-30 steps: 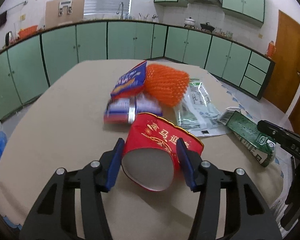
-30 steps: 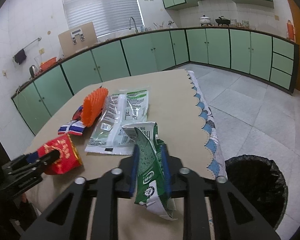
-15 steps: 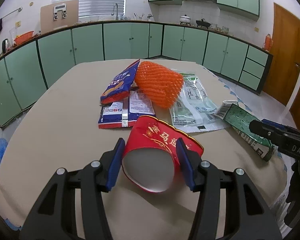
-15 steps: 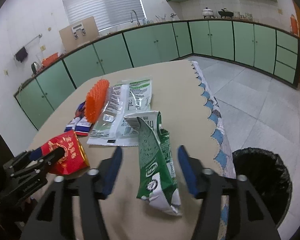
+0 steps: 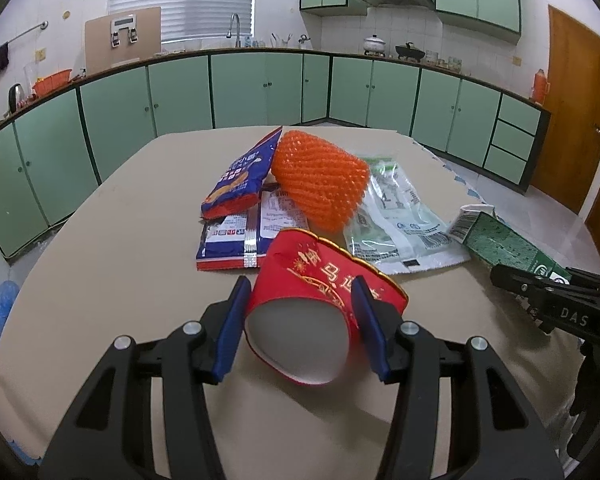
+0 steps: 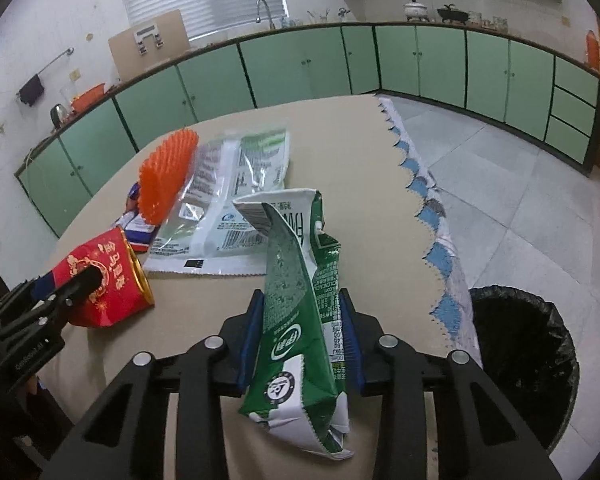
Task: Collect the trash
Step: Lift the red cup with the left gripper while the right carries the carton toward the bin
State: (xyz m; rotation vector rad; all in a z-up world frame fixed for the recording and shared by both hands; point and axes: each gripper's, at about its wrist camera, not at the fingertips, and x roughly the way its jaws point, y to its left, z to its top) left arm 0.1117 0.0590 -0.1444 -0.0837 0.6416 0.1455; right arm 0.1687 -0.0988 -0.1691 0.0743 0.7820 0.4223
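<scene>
A squashed red paper cup (image 5: 324, 268) with gold lettering lies on its side on the tan table (image 5: 120, 240), and my left gripper (image 5: 300, 284) is shut on it, blue pads against both sides. In the right wrist view, a flattened green and white milk carton (image 6: 288, 344) stands on edge between the fingers of my right gripper (image 6: 300, 296). Its jaws are closing, with the pads touching the carton's faces. The right wrist view also shows the cup (image 6: 112, 264) held low at the left.
An orange foam net (image 5: 320, 184), blue snack bags (image 5: 240, 176) and clear plastic bags (image 5: 396, 216) lie mid-table. A black-lined bin (image 6: 528, 360) stands on the floor past the table's scalloped right edge. Green cabinets line the walls.
The right jaws opened wide around the green carton half a second ago and have come back in onto it. The left gripper and red cup stayed put.
</scene>
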